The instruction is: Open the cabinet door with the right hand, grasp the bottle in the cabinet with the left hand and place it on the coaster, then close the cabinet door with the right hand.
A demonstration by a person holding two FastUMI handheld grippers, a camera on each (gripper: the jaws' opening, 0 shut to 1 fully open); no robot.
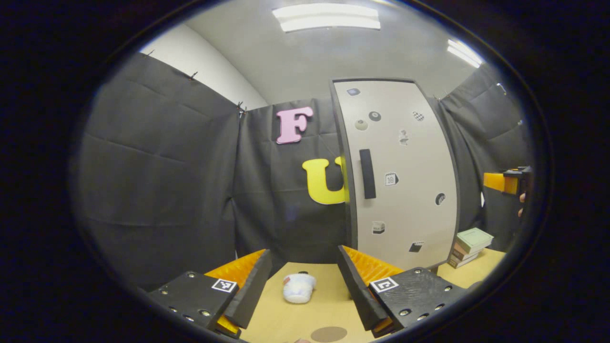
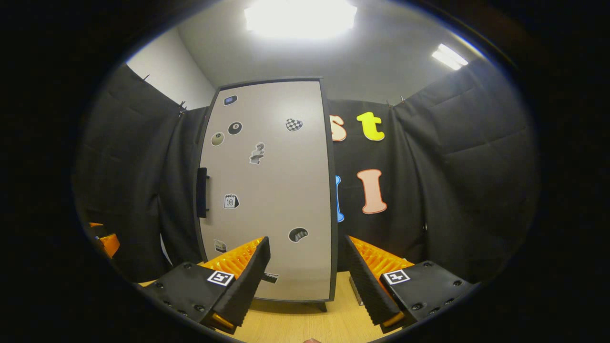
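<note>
Right gripper view: sticker-dotted cabinet door (image 2: pixel 269 190) closed.

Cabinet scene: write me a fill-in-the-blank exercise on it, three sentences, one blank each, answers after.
1. The cabinet door is ____.
2. Both the left gripper and the right gripper have their fingers spread apart, so each is ____.
3. In the left gripper view, the stack of books lies on the table to the ____ of the cabinet.

Missing words: closed; open; right
</note>
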